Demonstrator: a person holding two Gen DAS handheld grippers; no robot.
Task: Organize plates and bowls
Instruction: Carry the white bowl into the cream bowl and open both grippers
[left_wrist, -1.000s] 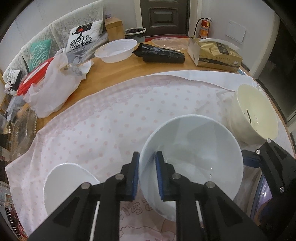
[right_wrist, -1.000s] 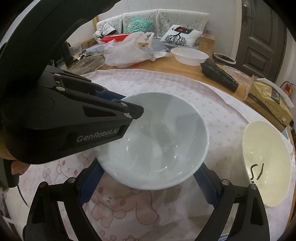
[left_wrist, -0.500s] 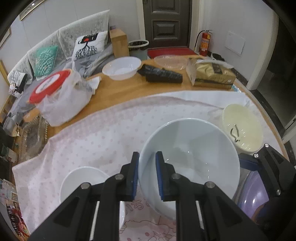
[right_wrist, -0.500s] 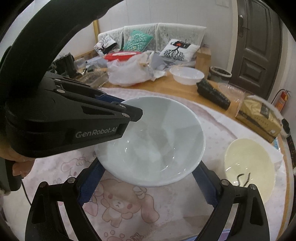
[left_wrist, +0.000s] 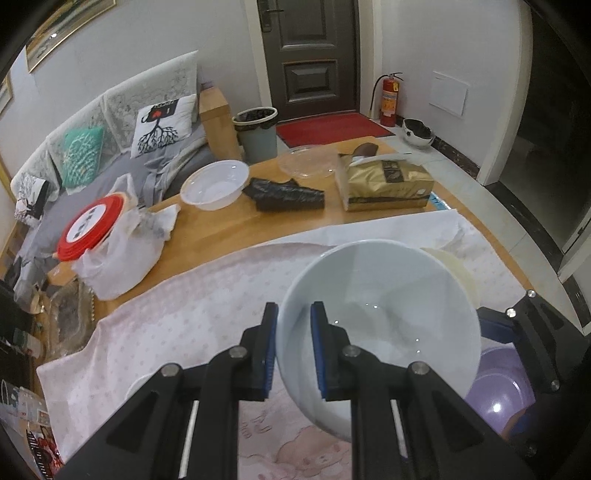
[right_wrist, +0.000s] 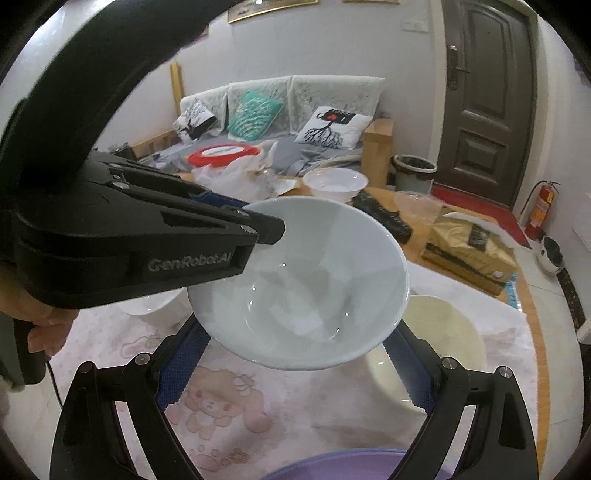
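Gripping the near-left rim of the white bowl (left_wrist: 380, 314), the left gripper (left_wrist: 293, 347) has its jaws closed narrow on the wall, one blue pad outside, one inside. Bowl sits lower centre of the left wrist view, mouth tipped toward the camera, clear of the pink cloth (left_wrist: 177, 317).

Right gripper (right_wrist: 295, 354) spreads wide; its blue pads flank the bowl's underside at lower centre of the right wrist view. Whether they press on the bowl or only cradle it, cannot tell. A hand (right_wrist: 40, 328) shows at the left edge of that view, on the left tool's handle.

Below the bowl, at the bottom edge of the right wrist view, the rim of a purple basin (right_wrist: 332, 463). In the left wrist view it lies lower right, beside the right gripper's arm.

Just behind the white bowl, right of centre: a cream bowl (right_wrist: 447, 325) resting on the cloth. A small white bowl (right_wrist: 147, 304) peeks out at the left, under the left gripper.

Farther up the frame: bare wooden table (left_wrist: 221, 229), a clear plastic bowl (left_wrist: 214, 184), a gold packet (left_wrist: 386, 182), a bagged tub with a red lid (left_wrist: 90, 225).

Judgement: the deciding relation is bowl-to-cream-bowl, or bowl-to-basin. The cream bowl lies ahead and right of the carried bowl; the basin lies nearer, underneath. The right hand is closer to both. The bowl is round, so no long axis; only its tilt needs levelling before setting down.
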